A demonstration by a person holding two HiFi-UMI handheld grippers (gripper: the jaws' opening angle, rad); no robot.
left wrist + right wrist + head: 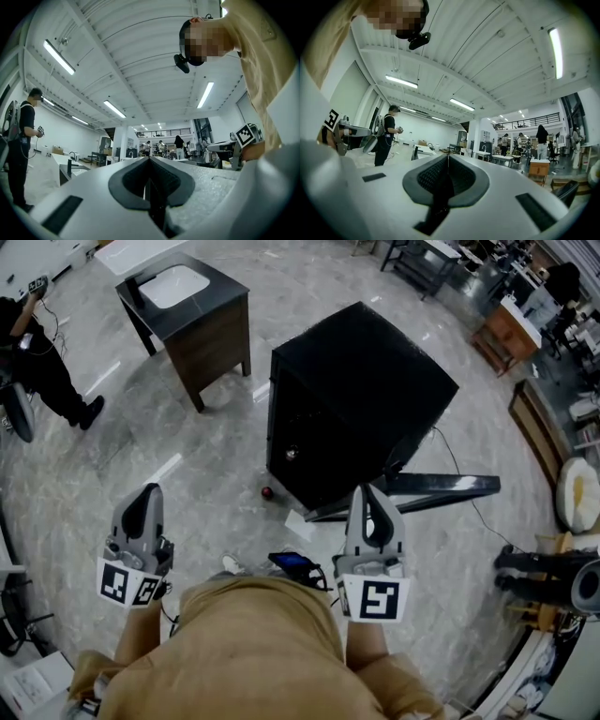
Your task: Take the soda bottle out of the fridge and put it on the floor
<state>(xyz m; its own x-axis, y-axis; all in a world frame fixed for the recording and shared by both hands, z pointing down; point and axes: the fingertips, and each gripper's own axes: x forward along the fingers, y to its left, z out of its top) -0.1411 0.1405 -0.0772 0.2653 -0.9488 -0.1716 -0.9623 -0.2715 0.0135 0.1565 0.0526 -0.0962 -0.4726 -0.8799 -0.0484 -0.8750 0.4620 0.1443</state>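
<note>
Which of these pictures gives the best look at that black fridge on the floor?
The head view: the fridge is seen from above, its top and one side in plain sight. The two gripper views look out across the room, and I cannot pick it out there.

We stood in a large open lab or workshop hall: strip lights (pixel 401 81) on a high white ceiling (pixel 487 56) above the right gripper (pixel 448 159), a mezzanine railing (pixel 529 120) and work tables (pixel 506 158) far ahead of it, people (pixel 542 136) among them

A dark sink cabinet (pixel 221 338) stands near a person in black (pixel 42 367), who perhaps holds a device.
</note>
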